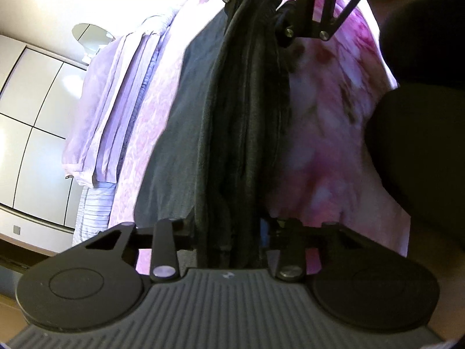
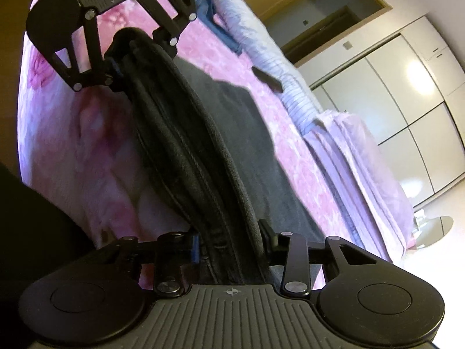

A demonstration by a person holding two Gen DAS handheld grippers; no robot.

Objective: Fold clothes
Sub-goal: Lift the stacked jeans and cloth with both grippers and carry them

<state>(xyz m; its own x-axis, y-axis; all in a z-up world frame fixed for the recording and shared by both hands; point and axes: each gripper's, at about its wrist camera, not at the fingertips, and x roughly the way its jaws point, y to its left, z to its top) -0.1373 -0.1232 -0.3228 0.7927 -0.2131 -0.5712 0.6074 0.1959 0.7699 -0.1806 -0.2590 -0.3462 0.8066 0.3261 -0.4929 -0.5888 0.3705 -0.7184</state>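
Observation:
A dark grey garment (image 1: 247, 116), bunched into a long thick band with seams along it, is stretched between both grippers above a pink flowered bedspread (image 1: 325, 133). My left gripper (image 1: 231, 232) is shut on one end of it. At the top of the left wrist view my right gripper (image 1: 261, 11) clamps the far end. In the right wrist view the same garment (image 2: 189, 145) runs from my right gripper (image 2: 229, 241), shut on it, up to my left gripper (image 2: 128, 49). A lighter grey flap of it hangs down onto the bedspread (image 2: 81, 133).
Folded lilac bedding (image 1: 98, 122) (image 2: 357, 157) and striped sheets lie along the bed's far side. A blue cloth (image 2: 215, 17) lies further off. White wardrobe doors (image 2: 407, 87) and a round mirror (image 1: 90, 33) stand beyond the bed. A person's dark clothing (image 1: 424, 116) fills one side.

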